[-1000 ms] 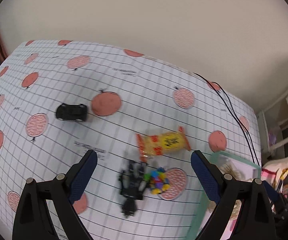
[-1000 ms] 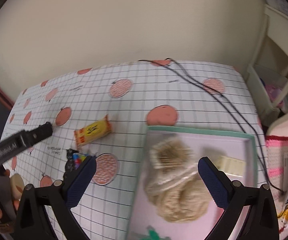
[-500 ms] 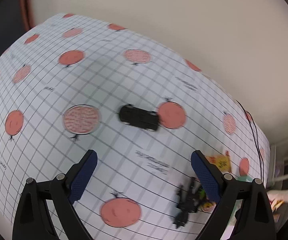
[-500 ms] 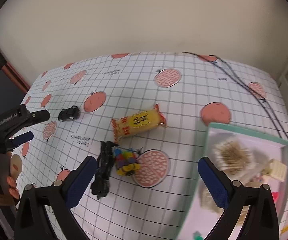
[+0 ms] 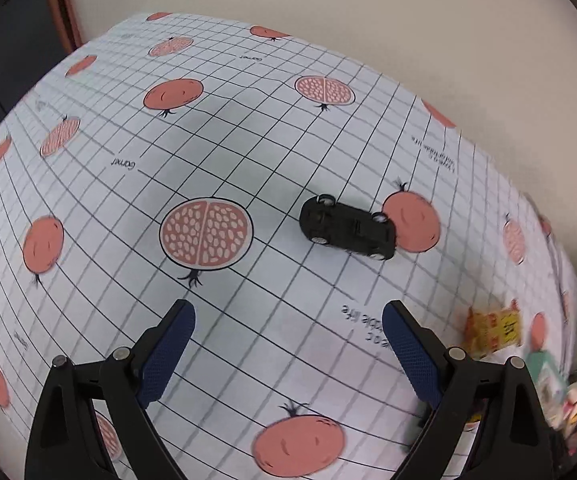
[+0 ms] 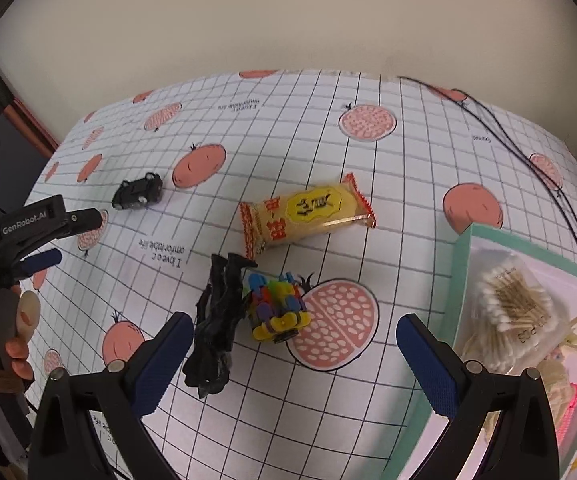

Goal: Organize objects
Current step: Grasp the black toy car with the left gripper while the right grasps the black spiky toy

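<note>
The left gripper (image 5: 286, 344), jaws spread and empty, was held above the gridded tablecloth (image 5: 248, 152) near a small black toy car (image 5: 347, 227). The right gripper (image 6: 290, 360), likewise spread, was held over a black plastic figure (image 6: 218, 320) and a multicoloured block toy (image 6: 276, 308), beside a green-rimmed tray (image 6: 462, 264).

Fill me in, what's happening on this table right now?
A person holds a gripper in each hand; both are open and empty. The left gripper hovers short of the black toy car on the fruit-print tablecloth. The right gripper hangs over a black figure and a colourful block toy, near a yellow snack pack. The green tray already holds cotton swabs.
</note>
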Available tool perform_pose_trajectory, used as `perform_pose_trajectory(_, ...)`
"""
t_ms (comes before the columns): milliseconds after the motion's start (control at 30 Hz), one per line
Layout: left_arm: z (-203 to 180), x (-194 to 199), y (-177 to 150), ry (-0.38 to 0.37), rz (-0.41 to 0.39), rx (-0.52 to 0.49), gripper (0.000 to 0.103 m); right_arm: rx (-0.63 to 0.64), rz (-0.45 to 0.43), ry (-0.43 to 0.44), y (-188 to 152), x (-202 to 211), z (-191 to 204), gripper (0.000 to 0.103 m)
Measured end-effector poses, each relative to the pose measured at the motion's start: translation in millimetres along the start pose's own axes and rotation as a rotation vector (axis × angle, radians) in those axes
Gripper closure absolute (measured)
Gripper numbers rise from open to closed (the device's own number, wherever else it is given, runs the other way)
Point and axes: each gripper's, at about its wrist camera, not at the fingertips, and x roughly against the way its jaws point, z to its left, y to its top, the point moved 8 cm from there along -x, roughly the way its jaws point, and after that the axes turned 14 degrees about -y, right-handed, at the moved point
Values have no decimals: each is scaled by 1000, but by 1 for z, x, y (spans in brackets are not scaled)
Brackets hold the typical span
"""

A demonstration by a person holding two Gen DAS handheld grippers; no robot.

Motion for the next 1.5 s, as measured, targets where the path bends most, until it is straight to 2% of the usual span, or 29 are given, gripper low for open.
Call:
perform_pose_trajectory(133, 10, -7, -2, 69, 19, -62, 8, 10, 28, 26, -4, -2, 9, 0)
perform_pose_trajectory(367, 19, -12, 2, 91, 25, -160, 8, 69, 84, 46, -15, -6, 30, 7)
perform_pose_trajectory(433, 21, -13, 1, 82, 26, -173, 8, 76, 110, 49, -20, -8, 34, 14)
perform_pose_trajectory(600, 17, -15, 4, 66, 3, -231, 8, 96, 143, 59, -26, -8, 44, 22)
perform_pose_trajectory(800, 0, -20, 16, 85, -24, -377, 9, 131, 146, 56, -28, -9, 57, 29)
perform_pose_trajectory(1033, -26, -34, 25, 153, -49, -571, 9, 132, 146, 32, -24, -20, 58, 34)
perform_pose_trajectory(1300, -32, -55, 38, 184, -59, -607, 14, 137, 138, 30, -18, -28, 61, 35)
perform_pose_trajectory(1367, -32, -57, 40, 185, -63, -608, 24, 136, 136, 31, -17, -29, 61, 36)
perform_pose_trajectory(1500, -33, -60, 43, 171, -67, -585, 26, 132, 134, 29, -15, -33, 62, 39)
